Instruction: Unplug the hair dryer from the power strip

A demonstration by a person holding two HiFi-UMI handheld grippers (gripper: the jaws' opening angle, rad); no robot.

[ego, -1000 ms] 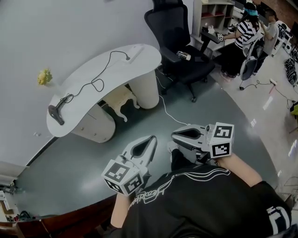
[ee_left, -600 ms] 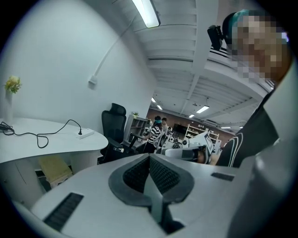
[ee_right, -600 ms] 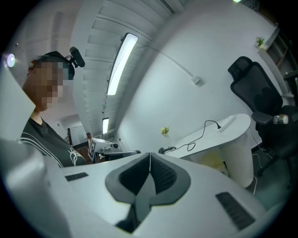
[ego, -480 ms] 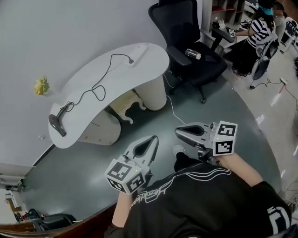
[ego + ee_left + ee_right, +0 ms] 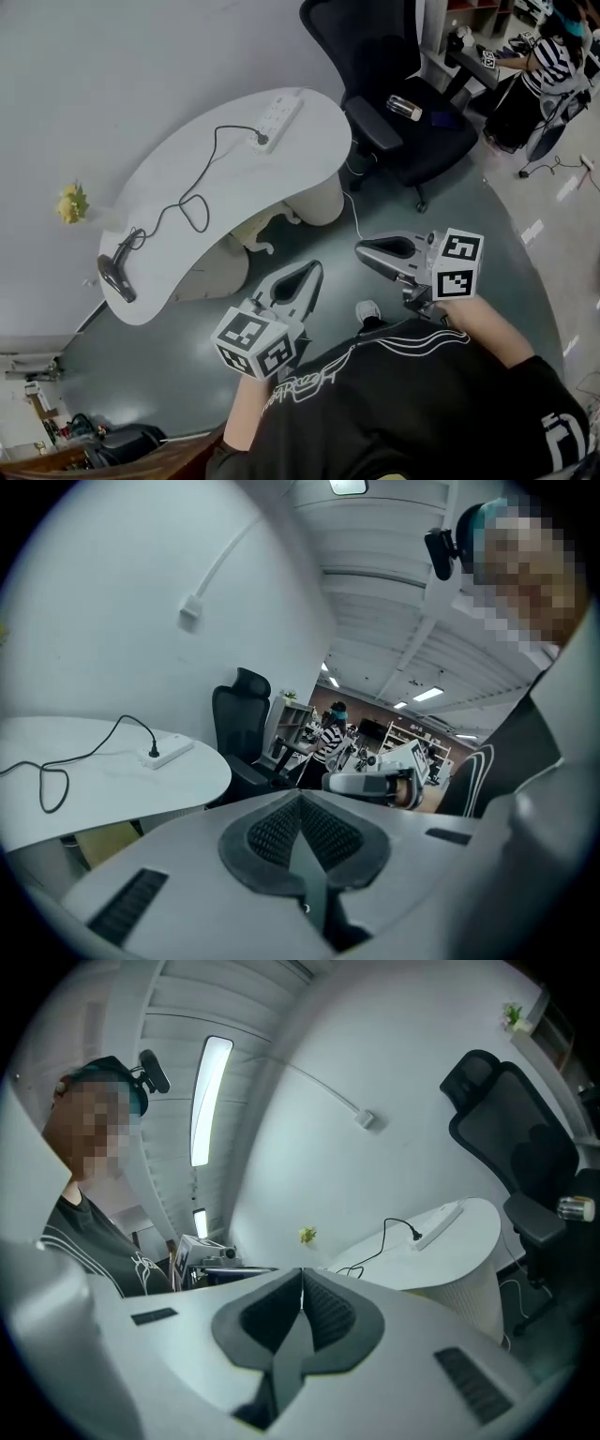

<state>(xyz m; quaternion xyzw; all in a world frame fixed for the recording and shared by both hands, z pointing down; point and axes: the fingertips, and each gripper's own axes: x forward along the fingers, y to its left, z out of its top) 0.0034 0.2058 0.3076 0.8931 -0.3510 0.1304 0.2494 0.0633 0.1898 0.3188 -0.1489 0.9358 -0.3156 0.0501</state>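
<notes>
Only the head view shows me the dryer (image 5: 114,277) at the table's (image 5: 281,187) near end, cord (image 5: 217,142) plugged into the far strip (image 5: 279,114), while the gripper views show the left gripper (image 5: 312,269) and right gripper (image 5: 362,251) closed tight, empty.
</notes>
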